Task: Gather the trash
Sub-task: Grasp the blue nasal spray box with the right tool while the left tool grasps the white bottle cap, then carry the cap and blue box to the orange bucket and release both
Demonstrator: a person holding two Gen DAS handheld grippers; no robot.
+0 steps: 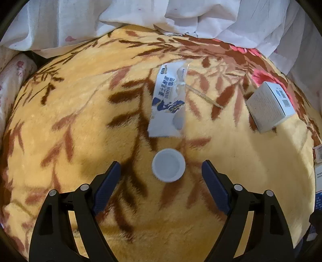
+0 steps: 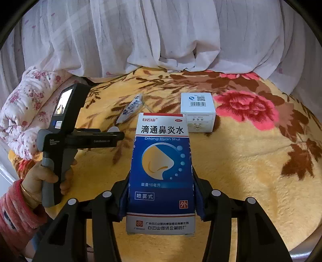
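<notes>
Collecting trash off a plush yellow blanket (image 1: 70, 125) patterned with brown leaves and red flowers, spread over a bed below bunched white sheeting (image 1: 201, 18). In the left wrist view: left gripper (image 1: 161, 171) spread wide and holding nothing, its blue-padded fingers (image 1: 106, 187) flanking a small round white plastic cap (image 1: 168, 165) lying open side up on the blanket, roughly midway between the two tips and just ahead of them, touching neither. No long axis on the cap, so no wrist roll called for; most likely only a short drop and a squeeze. Beyond the cap, further along the same line, a flattened white and blue printed wrapper (image 1: 168, 100) with its long axis running away from the fingers, a thin wooden stick (image 1: 203, 96) just beside it, and off to the right a small white cardboard box (image 1: 269, 106) resting on the blanket, well apart from the cap. In the right wrist view: right gripper (image 2: 161, 193) clamped on a tall blue and white cardboard medicine box (image 2: 161, 173), long axis pointing forward along the fingers, lifted clear of the blanket. Left hand (image 2: 40, 177) clearly the nearer one to the cap, and the only free one. Risk as judged: a light cap on soft pile, apt to tip or sink if pressed unevenly.
</notes>
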